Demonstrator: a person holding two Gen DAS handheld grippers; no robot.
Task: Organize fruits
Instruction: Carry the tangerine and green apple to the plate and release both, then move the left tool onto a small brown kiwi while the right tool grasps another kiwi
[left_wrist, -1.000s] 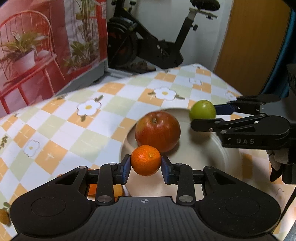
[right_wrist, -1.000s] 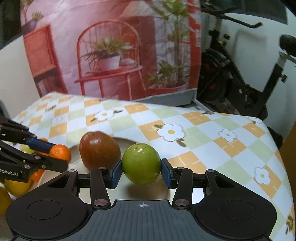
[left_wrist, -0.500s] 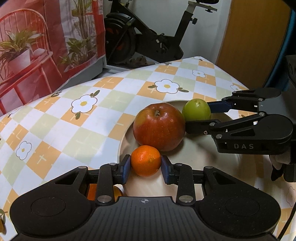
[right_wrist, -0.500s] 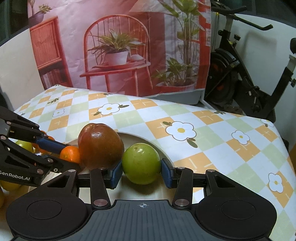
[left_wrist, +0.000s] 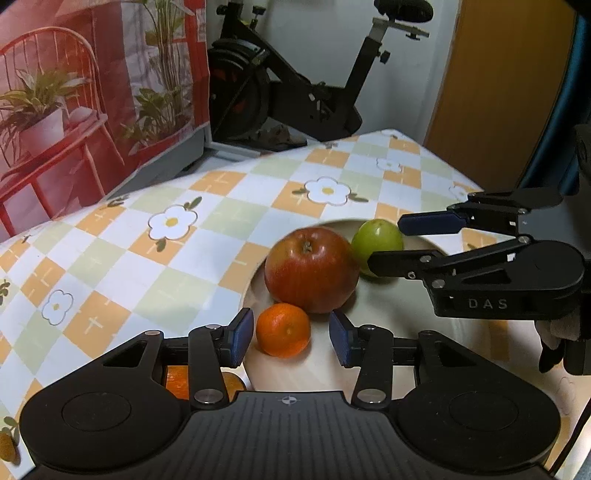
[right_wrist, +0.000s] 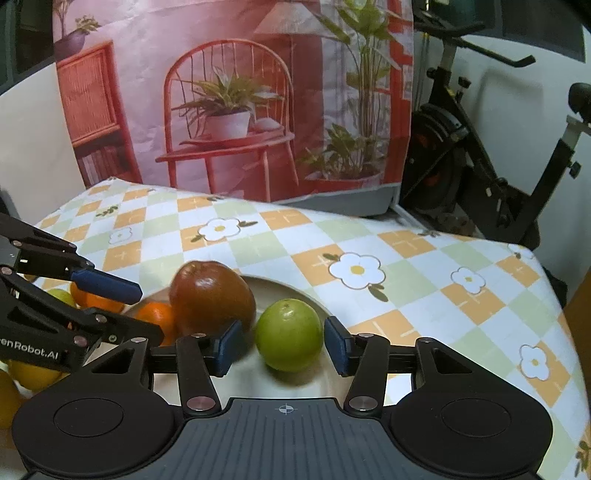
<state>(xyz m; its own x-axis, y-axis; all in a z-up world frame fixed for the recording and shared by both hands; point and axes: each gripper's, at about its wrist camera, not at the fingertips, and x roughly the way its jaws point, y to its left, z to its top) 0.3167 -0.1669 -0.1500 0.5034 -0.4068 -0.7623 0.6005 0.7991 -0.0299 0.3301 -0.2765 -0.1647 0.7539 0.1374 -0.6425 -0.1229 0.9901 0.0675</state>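
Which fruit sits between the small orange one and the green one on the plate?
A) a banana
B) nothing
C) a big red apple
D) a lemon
C: the red apple rests on the plate, with the small orange fruit in front and the green fruit behind it.

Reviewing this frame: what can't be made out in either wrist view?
- Left wrist view: orange fruit behind the left gripper, mostly hidden by its body.
- Right wrist view: yellow and orange fruits at left, covered by the left gripper; count unclear.
- Plate: near rim hidden by the right gripper.
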